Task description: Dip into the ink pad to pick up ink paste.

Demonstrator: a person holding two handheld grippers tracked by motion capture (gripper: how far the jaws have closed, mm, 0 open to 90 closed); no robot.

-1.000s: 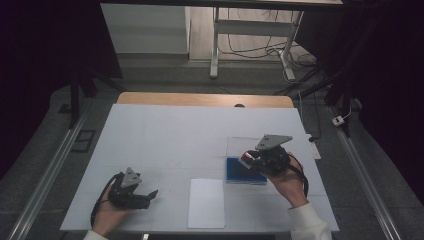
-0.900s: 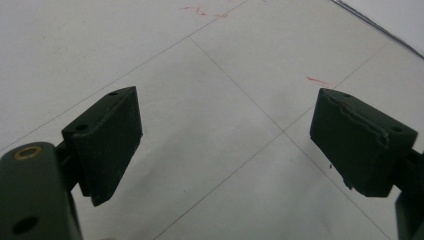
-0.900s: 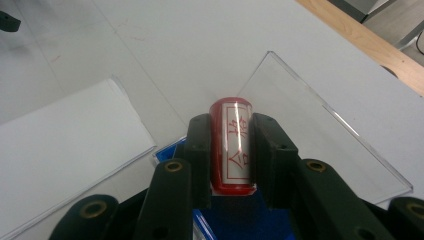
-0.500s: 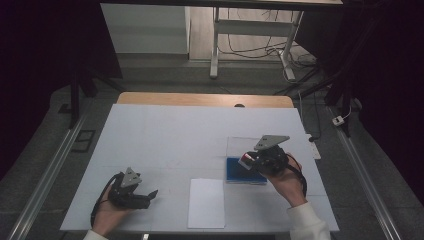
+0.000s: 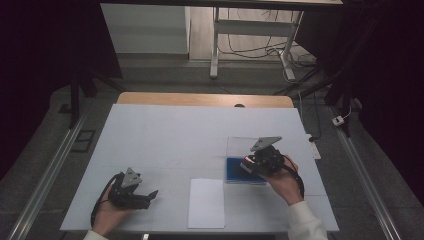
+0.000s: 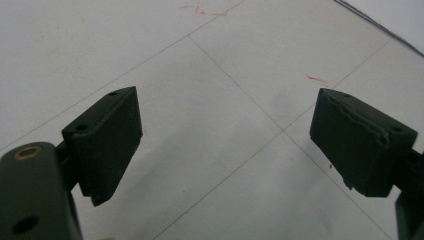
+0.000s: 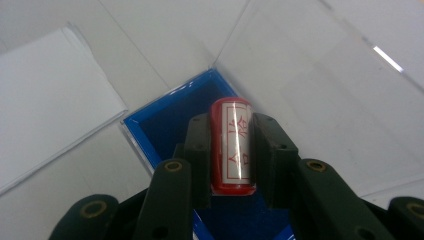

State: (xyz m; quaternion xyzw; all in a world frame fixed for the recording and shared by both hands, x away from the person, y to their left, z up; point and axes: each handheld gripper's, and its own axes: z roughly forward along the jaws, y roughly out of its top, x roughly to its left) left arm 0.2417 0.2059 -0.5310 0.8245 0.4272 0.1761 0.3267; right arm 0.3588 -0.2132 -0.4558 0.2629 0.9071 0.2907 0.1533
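Clearly pinching the red stamp [image 7: 231, 145] in the right gripper [image 7: 230, 150], long axis along the jaws, poised over, perhaps touching, the blue ink pad [image 7: 170, 120]; left gripper [image 6: 225, 145] spread, idle.

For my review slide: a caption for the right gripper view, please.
Right gripper clamps a red stamp above the blue ink pad, white paper beside.
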